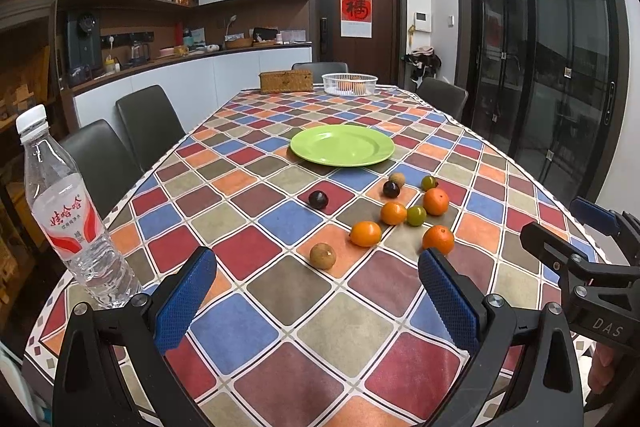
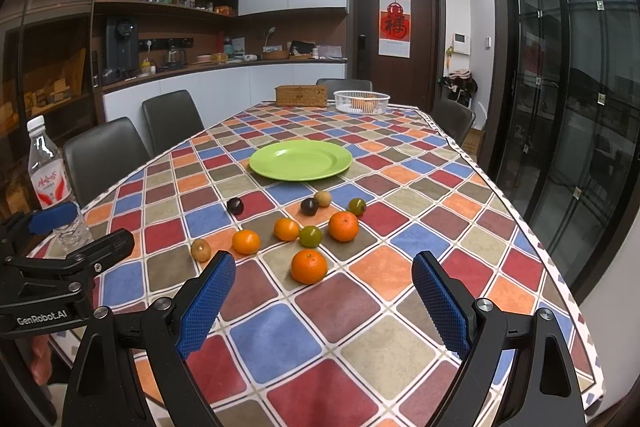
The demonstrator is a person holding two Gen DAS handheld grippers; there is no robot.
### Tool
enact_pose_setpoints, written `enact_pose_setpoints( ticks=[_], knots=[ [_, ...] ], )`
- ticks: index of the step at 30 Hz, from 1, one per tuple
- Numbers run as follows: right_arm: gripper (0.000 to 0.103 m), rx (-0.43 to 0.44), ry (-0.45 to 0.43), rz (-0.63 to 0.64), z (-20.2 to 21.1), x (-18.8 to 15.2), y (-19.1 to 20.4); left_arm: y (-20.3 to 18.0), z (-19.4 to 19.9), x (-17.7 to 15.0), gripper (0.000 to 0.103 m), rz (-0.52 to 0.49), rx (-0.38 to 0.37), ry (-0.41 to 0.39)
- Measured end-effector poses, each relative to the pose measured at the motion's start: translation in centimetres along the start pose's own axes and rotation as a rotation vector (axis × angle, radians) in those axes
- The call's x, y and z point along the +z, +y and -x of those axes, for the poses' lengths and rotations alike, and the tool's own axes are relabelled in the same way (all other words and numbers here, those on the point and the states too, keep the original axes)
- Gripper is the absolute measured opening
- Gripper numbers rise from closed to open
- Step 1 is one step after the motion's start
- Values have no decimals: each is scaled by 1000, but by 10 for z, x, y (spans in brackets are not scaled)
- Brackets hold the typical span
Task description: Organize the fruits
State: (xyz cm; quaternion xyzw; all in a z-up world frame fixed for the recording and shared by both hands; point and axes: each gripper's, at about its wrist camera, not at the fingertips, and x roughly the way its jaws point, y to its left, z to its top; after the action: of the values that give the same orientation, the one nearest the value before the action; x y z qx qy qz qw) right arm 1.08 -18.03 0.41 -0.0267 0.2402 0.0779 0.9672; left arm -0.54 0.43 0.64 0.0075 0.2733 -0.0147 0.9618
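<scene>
Right gripper (image 2: 322,307) and left gripper (image 1: 316,301): jaws apart, empty, above the table (image 2: 420,367).
Fruits (image 2: 309,266) lie loose ahead of both, short of the green plate (image 2: 300,159); round fruit may roll if nudged off-centre.

Four oranges (image 2: 308,266), two green fruits (image 2: 311,235), two dark plums (image 2: 235,205) and two brown fruits (image 2: 200,249) lie loosely clustered on the counter (image 2: 400,351), just before an empty green plate (image 2: 300,159).

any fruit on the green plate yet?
No, the green plate is bare; the loose fruit, like the nearest orange, lies on the tablecloth in front of it.
</scene>
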Motion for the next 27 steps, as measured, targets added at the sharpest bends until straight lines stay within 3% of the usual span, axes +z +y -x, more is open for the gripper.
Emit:
enact_pose_setpoints(
  ticks=[27],
  knots=[
    [91, 6, 4, 1, -2, 4, -3, 4, 5, 7, 103, -2, 4, -13]
  ],
)
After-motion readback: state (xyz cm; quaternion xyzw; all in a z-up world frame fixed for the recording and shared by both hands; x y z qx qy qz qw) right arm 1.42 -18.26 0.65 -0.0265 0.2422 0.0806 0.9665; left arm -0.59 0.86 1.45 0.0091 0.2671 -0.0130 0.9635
